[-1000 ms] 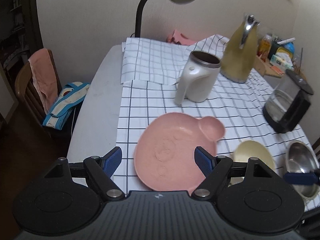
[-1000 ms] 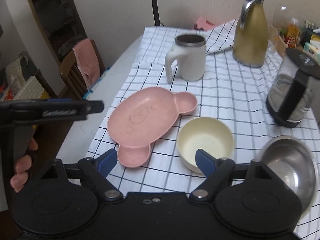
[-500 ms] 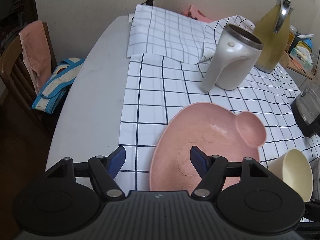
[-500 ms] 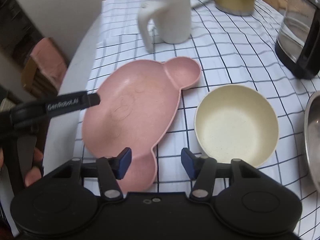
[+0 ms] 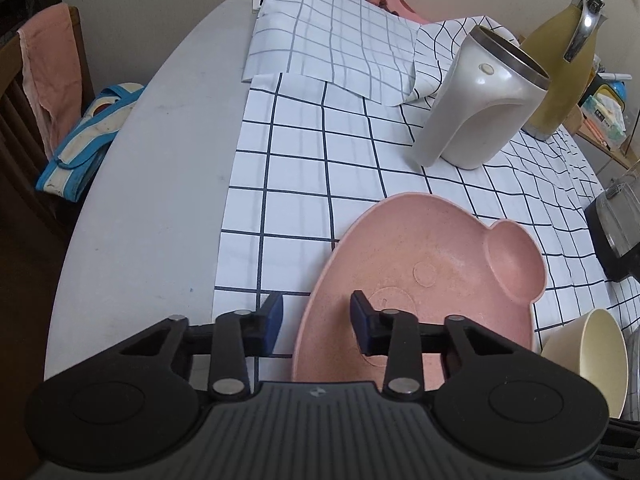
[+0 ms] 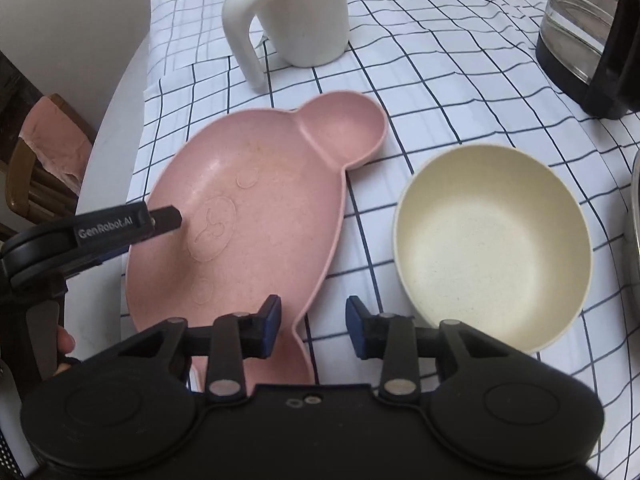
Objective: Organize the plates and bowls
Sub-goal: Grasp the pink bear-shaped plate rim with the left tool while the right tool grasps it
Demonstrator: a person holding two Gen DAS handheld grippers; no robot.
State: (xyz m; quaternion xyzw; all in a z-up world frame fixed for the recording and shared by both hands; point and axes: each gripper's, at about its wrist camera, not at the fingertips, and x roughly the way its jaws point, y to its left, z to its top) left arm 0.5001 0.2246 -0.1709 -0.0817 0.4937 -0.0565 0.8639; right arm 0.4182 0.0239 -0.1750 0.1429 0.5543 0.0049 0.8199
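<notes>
A pink bear-shaped plate (image 6: 260, 200) lies on the checked cloth; it also shows in the left wrist view (image 5: 432, 280). A cream bowl (image 6: 492, 240) sits just right of it, seen at the edge in the left wrist view (image 5: 592, 356). My left gripper (image 5: 316, 316) is open and straddles the plate's left rim, one finger outside and one over the plate. It shows in the right wrist view (image 6: 132, 224) above the plate's left side. My right gripper (image 6: 312, 320) is open, low over the plate's near right edge, with nothing between its fingers.
A white mug (image 6: 288, 12) stands behind the plate, also in the left wrist view (image 5: 480, 100). A yellow thermos (image 5: 560, 72) and a glass kettle (image 6: 588, 28) stand at the back right. A steel bowl edge (image 6: 634, 220) is at far right. A chair with a pink towel (image 5: 48, 80) stands left.
Both grippers moved forward and down toward the plate and narrowed their openings. My left gripper now straddles the plate's left rim; my right gripper has reached its near edge.
</notes>
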